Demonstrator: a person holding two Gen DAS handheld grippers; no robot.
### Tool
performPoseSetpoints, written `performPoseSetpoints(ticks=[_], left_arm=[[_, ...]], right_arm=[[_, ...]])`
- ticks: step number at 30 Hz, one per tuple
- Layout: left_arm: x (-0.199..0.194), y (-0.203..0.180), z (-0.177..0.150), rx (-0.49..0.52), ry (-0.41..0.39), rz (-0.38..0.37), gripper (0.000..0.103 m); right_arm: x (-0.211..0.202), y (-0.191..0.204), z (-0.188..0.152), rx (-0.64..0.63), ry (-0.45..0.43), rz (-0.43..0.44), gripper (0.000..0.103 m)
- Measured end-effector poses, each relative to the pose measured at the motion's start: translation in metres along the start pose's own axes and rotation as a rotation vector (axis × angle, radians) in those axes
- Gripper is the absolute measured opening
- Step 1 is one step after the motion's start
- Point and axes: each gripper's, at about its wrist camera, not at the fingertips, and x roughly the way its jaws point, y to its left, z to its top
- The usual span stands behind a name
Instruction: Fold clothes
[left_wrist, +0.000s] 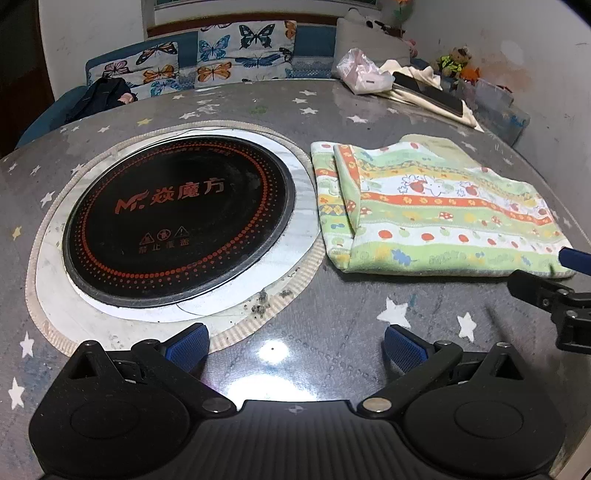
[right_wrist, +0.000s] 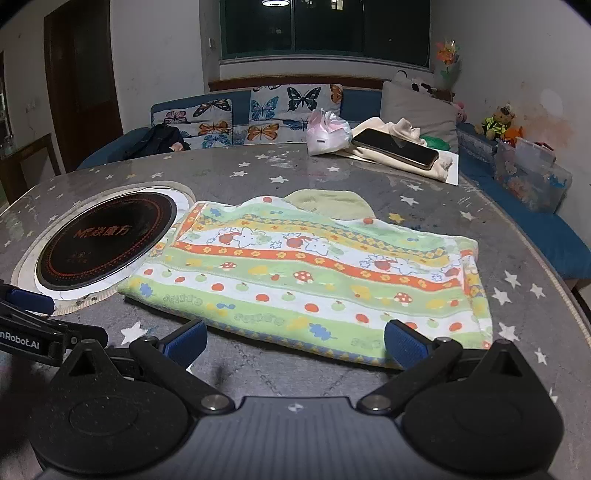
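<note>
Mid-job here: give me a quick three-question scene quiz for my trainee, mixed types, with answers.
1. True or false: the right gripper is shut on the patterned garment.
2. Multiple choice: what lies on the cream cloth at the table's far side? A) a phone B) a mug C) scissors
3. Fill in: the round black cooktop sits to the ____ of the garment in both views.

Key
1. False. Its fingers are spread, and the left gripper is open too, over the bare table.
2. A, the phone.
3. Left.
</note>
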Motion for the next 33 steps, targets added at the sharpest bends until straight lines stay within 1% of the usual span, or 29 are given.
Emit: performPoseSetpoints(ticks=[3,7,13,16,23,33], left_arm=[[-0.003,-0.001,0.001,-0.008,0.000,-0.009,0.103],[-0.012,-0.010,0.002,0.020,-0.029,-0.002,0.103],[-0.027,-0.023,0.004,0.051,-0.068,-0.034,0.103],[-0.033,-0.031,0.003,0.072,-0.092,-0.038,0.103],[-0.041,-0.044,-0.001,0.094,-0.107,-0.051,0.103],[-0.051,-0.056,-0.008,0.120,-0.117,-0.050,0.103]], right_arm=[[-0.004,0.000,0.001,-0.006,-0.008,0.004,0.103],[-0.010,0.002,0.001,-0.021,-0.016,0.005,0.103],[-0.015,0.002,-0.002,-0.025,-0.030,-0.010,0.103],[-0.017,-0.001,-0.003,-0.015,-0.036,-0.015,0.103],[-0.024,-0.007,-0.007,0.006,-0.054,-0.026,0.103],[-0.038,-0.006,-0.011,0.013,-0.075,-0.031,0.103]])
